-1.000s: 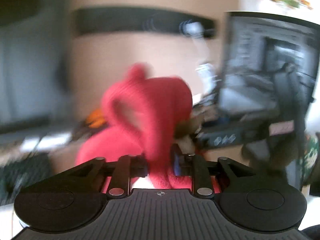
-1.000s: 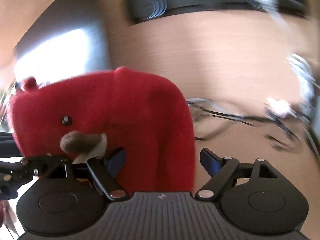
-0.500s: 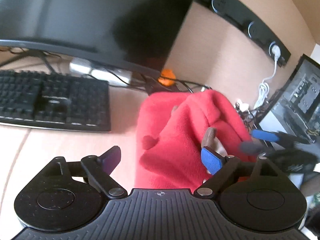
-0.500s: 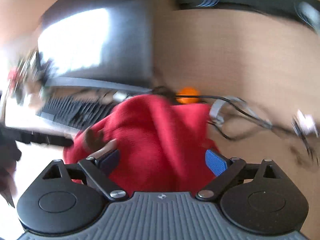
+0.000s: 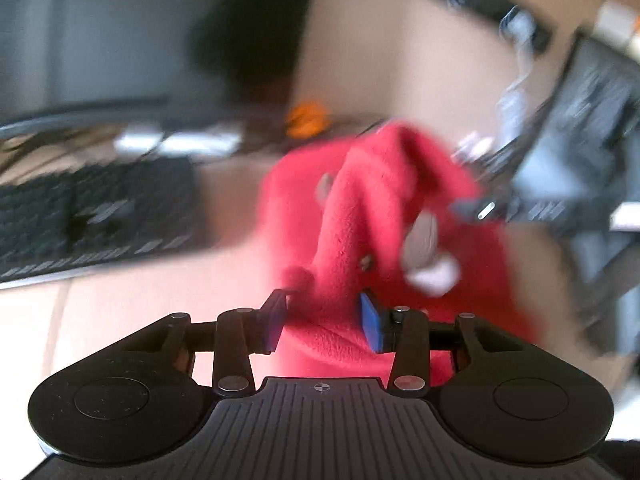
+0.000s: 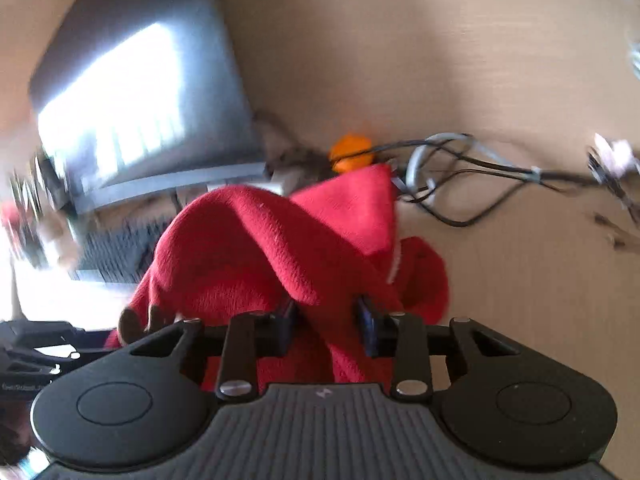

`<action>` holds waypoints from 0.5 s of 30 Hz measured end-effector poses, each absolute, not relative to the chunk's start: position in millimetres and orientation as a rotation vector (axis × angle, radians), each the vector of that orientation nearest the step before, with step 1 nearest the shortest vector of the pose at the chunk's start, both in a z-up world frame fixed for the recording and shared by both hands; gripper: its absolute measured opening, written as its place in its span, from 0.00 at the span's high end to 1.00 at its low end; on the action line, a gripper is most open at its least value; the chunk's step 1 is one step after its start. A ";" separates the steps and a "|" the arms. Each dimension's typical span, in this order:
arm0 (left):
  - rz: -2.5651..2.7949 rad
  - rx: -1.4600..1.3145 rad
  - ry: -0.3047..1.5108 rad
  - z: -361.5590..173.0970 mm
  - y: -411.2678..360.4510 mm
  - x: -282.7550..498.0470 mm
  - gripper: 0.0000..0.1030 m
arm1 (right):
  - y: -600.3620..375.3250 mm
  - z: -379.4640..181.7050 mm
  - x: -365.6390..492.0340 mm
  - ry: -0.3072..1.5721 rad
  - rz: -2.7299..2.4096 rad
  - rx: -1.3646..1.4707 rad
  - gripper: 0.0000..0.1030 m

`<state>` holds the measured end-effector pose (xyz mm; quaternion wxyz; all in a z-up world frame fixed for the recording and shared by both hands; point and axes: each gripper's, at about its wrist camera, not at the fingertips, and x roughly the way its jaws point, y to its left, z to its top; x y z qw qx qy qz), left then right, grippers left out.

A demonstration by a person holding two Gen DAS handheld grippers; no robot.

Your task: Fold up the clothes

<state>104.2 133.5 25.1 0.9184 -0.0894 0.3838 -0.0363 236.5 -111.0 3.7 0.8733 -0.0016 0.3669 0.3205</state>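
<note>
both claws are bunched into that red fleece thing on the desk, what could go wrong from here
1. Both claws, left claw and right claw, have just been closing on thick bunches of the red fleece garment, so the fold may come out lumpy.
2. The cables lie right behind the garment's far edge; dragging it could snag them.
3. The keyboard sits close beside it and could get swept.

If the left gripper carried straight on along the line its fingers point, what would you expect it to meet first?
The red fleece garment. The left gripper, whose jaws have just been closing, already has a fold of it between them, and the cloth rises directly ahead. Beyond that the blurred view suggests the orange object, though depth is unclear.
</note>
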 end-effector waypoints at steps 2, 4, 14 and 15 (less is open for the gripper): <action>-0.033 -0.161 0.826 10.7 136.0 103.3 0.49 | -90.9 0.7 231.4 0.736 0.680 -0.120 0.66; -0.028 -0.147 0.827 10.3 137.0 104.6 0.39 | -83.9 3.3 228.5 0.711 0.683 -0.176 0.64; -0.193 -0.294 0.832 17.9 150.7 128.4 0.10 | -170.4 -5.7 240.1 0.834 0.616 0.207 0.05; -0.198 -0.303 0.861 10.4 150.6 134.8 0.10 | -173.7 -17.8 244.2 0.886 0.604 0.251 0.05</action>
